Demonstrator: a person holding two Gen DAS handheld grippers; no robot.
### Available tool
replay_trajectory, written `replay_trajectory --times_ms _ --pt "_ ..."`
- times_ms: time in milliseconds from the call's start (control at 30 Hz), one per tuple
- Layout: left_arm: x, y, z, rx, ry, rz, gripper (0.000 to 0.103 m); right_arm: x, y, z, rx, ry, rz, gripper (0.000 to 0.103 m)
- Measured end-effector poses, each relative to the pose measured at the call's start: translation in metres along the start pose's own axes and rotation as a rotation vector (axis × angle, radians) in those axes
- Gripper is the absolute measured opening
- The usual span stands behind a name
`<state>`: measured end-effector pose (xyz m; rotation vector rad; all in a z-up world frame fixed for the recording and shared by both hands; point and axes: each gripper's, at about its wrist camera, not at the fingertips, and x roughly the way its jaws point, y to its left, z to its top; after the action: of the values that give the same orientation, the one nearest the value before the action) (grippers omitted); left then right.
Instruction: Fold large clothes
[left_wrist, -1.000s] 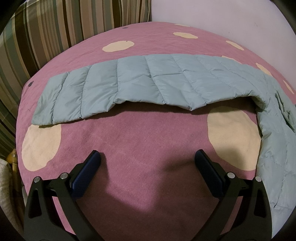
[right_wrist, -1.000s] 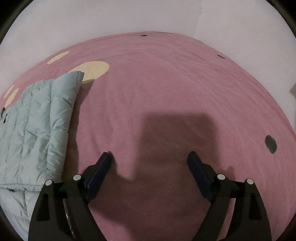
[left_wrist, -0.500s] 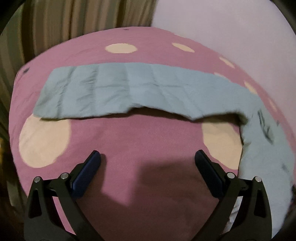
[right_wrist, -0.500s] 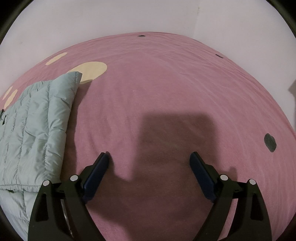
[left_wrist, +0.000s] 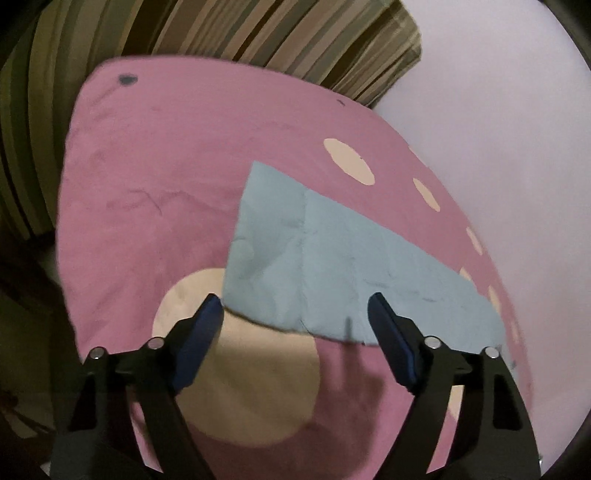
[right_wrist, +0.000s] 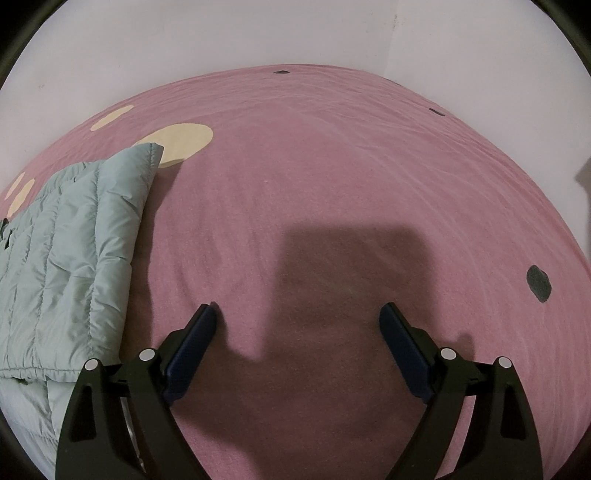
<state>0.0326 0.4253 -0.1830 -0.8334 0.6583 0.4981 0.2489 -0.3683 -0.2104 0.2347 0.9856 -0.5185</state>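
**A:** What takes up most of your frames?

**B:** The pink bedspread (right_wrist: 332, 177) with cream spots fills both views. In my left view a striped curtain (left_wrist: 184, 33) runs across the top, blurred.

**A:** And the garment?

**B:** The pale blue quilted jacket (right_wrist: 70, 266) lies flat on the spread. In my right view its body sits at the left edge, one panel doubled over another at the lower left, so I judge one fold is in. In my left view its sleeve (left_wrist: 332, 266) stretches from the centre toward the right edge, spread out and unfolded.

**A:** So how far along?

**B:** Early, I think. The sleeve on my left needs to come in across the body, and after that the whole thing needs halving. The rest of the jacket is out of frame, so I cannot judge it.

**A:** Your tools?

**B:** My left gripper (left_wrist: 295, 317) is spread wide, holding nothing, with the sleeve's near hem between its tips. My right gripper (right_wrist: 297, 321) is equally spread and empty over bare spread, well apart from the jacket.
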Motion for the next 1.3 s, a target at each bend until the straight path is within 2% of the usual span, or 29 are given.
replay_trajectory --times_ms 67,367,500,567,633,733,867,1000,1100,1300 --pt "0.007 0.007 0.009 -0.028 0.012 -0.028 0.08 0.0 0.0 0.0 0.0 0.0 0.0 0.089" --pt "0.025 0.014 0.042 -0.025 0.031 -0.093 0.078 0.0 -0.001 -0.001 -0.001 -0.001 -0.002 0.089" --pt "0.031 0.012 0.047 -0.011 0.057 -0.124 0.045 0.0 -0.001 0.0 -0.004 0.0 -0.003 0.09" --pt "0.035 0.01 0.048 -0.011 0.068 -0.117 0.033 0.0 -0.001 0.0 -0.004 -0.001 -0.004 0.09" --pt "0.035 0.005 0.048 0.003 0.062 -0.114 0.013 0.0 -0.002 0.0 -0.004 -0.001 -0.004 0.09" --pt "0.026 -0.005 0.051 0.003 0.029 -0.126 0.009 0.0 -0.001 0.0 -0.005 -0.001 -0.003 0.09" --pt "0.004 -0.046 0.052 0.062 -0.017 -0.181 0.007 0.0 -0.001 0.0 -0.005 -0.002 -0.003 0.09" --pt "-0.007 -0.103 0.045 0.151 -0.015 -0.247 0.007 0.0 -0.002 0.0 0.0 -0.001 0.003 0.09" --pt "-0.01 -0.153 0.032 0.224 0.009 -0.304 0.006 0.001 -0.004 0.001 0.003 -0.001 0.009 0.09" --pt "0.001 -0.271 -0.013 0.365 0.114 -0.437 0.006 0.0 -0.006 0.0 0.011 -0.001 0.016 0.09"
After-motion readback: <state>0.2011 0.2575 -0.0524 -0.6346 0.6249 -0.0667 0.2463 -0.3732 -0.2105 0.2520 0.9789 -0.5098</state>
